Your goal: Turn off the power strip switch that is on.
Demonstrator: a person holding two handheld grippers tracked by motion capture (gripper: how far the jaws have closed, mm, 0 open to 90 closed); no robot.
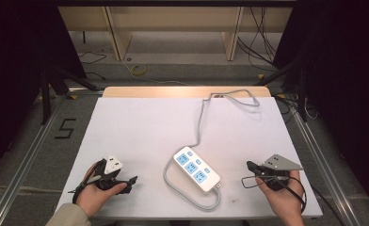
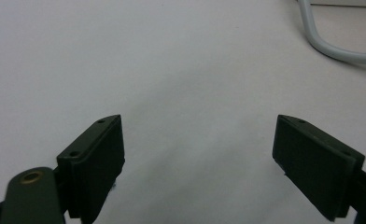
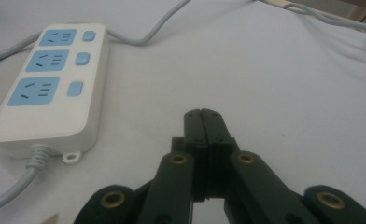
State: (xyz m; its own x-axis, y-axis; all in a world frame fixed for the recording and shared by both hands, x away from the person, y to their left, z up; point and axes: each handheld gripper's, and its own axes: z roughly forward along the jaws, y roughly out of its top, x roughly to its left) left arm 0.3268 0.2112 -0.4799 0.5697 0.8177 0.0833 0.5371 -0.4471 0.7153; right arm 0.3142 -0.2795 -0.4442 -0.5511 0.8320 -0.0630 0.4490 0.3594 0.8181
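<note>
My left gripper point(image 2: 197, 154) has its jaws spread wide with nothing between them, only bare white table point(image 2: 172, 70) under the pads. My right gripper point(image 3: 203, 116) is clenched, jaw faces pressed together on nothing. From above, both sit low at the near edge: the left gripper point(image 1: 126, 181) points inward from the left, the right gripper point(image 1: 252, 167) points inward from the right.

Between them lies the power strip point(image 1: 196, 168), a white block with three blue sockets and a switch beside each, angled across the near middle of the table and well apart from both grippers. In the right gripper view the power strip point(image 3: 50, 88) lies ahead and to the left, its grey cord point(image 3: 17, 186) leaving the near end.

I judge the step in hand to be the first approach to the strip. To do it well, I would release the right jaws before closing in, and come at the strip across its narrow width rather than its length. The cord point(image 1: 182, 197) loops round the strip's near end, so I would steer the left gripper clear of it.
</note>
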